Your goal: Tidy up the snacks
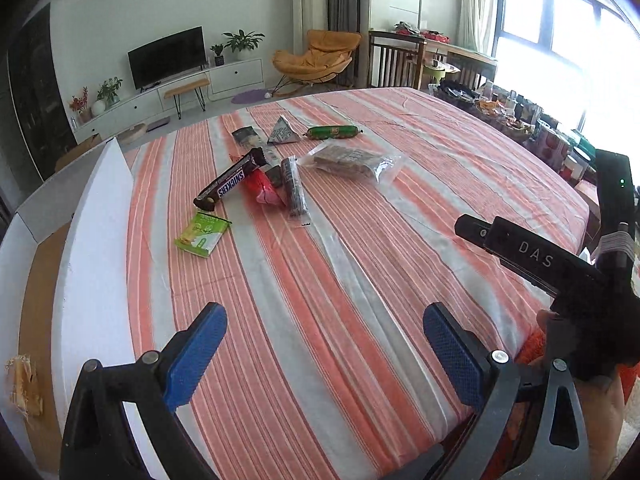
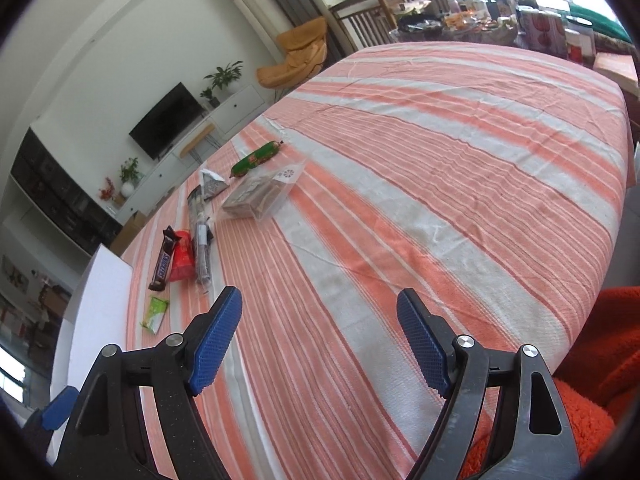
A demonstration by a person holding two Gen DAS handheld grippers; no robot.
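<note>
Several snacks lie in a loose group on the striped tablecloth (image 1: 360, 264): a Snickers bar (image 1: 230, 180), a red packet (image 1: 262, 190), a dark stick pack (image 1: 294, 186), a green packet (image 1: 202, 234), a clear bag of biscuits (image 1: 352, 160), a green sausage (image 1: 334, 132) and a grey triangular pack (image 1: 284, 131). My left gripper (image 1: 324, 344) is open and empty, well short of them. My right gripper (image 2: 320, 336) is open and empty over bare cloth; the Snickers bar (image 2: 163, 260) and green packet (image 2: 154, 314) lie to its left.
A white box (image 1: 100, 240) with a brown inside stands at the table's left edge and holds a yellowish packet (image 1: 24, 384). The right gripper's black body (image 1: 560, 276) shows at the right. A cluttered side table (image 2: 500, 12) stands beyond the far edge.
</note>
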